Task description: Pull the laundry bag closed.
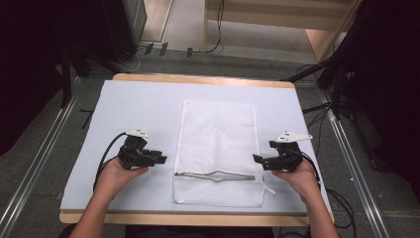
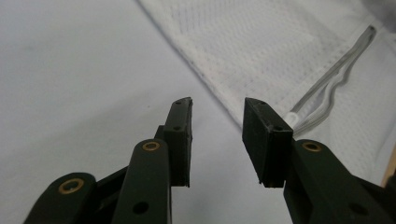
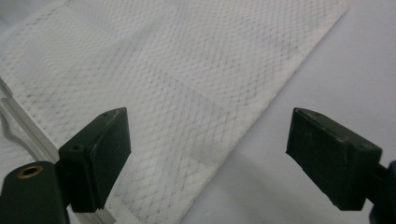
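A white mesh bag (image 1: 218, 144) lies flat in the middle of the pale mat, with a grey zipper (image 1: 215, 175) running across it near the front edge. My left gripper (image 1: 161, 159) rests to the left of the bag, open, with its jaws pointing at the bag's side. In the left gripper view its jaws (image 2: 217, 101) stand apart with nothing between them, just short of the bag's hem (image 2: 261, 42) and the zipper (image 2: 336, 74). My right gripper (image 1: 257, 159) sits at the bag's right edge, open. Its jaws (image 3: 210, 116) hover wide over the mesh (image 3: 187, 70) without gripping it.
The pale mat (image 1: 133, 109) covers a wooden table (image 1: 198, 218). A white zipper pull (image 1: 269, 190) sticks out at the bag's front right. Metal floor rails, cables and dark stand legs (image 1: 317, 74) surround the table.
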{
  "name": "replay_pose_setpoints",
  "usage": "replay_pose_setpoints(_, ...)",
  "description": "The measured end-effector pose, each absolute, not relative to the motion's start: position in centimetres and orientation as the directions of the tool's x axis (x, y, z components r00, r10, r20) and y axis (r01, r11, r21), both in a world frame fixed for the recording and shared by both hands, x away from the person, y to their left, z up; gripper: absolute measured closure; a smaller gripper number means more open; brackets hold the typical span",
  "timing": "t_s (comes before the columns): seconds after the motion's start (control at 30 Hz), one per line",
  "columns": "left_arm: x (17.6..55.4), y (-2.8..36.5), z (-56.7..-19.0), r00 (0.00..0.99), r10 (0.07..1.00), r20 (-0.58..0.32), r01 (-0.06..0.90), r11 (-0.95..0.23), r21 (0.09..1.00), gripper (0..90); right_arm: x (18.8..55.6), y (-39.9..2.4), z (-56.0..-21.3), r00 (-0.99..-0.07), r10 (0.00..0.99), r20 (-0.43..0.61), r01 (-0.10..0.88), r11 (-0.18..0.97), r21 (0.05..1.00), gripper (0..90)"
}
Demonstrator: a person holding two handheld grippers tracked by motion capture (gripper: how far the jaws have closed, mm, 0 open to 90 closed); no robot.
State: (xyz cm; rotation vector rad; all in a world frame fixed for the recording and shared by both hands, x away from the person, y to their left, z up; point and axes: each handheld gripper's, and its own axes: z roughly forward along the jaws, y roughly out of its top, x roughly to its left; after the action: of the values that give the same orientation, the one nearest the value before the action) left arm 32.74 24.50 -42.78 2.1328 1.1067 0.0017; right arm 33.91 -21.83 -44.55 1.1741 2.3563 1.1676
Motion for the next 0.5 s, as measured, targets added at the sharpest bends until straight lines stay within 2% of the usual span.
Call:
replay_pose_setpoints(0.13,32.49,24.37,-42.45,0.639,0.709,-0.299,0.700,-0.374,0.609,61.1,33.94,-21.78,-44.65,-0.636,0.762,0.117,0.564,0.356,0.745,24.5)
replay_pose_setpoints(0.27,32.64,24.32,-42.45,0.628,0.709,-0.320,0.716,-0.366,0.594,53.2,33.83,-21.72,-44.47,-0.636,0.762,0.119,0.564,0.354,0.746,31.3)
replay_pose_setpoints(0.37,32.70,24.30,-42.59,0.627,0.711,-0.318,0.716,-0.366,0.594,51.9,33.71,-21.51,-44.25,-0.643,0.758,0.112,0.555,0.361,0.749,36.8)
replay_pose_setpoints(0.47,32.75,24.33,-42.67,0.631,0.709,-0.313,0.713,-0.372,0.595,50.1,33.52,-21.20,-44.05,-0.656,0.745,0.123,0.560,0.370,0.741,46.2)
replay_pose_setpoints(0.5,32.78,24.35,-42.70,0.633,0.709,-0.311,0.711,-0.373,0.596,50.1,33.52,-21.20,-44.05,-0.656,0.745,0.123,0.560,0.370,0.741,46.2)
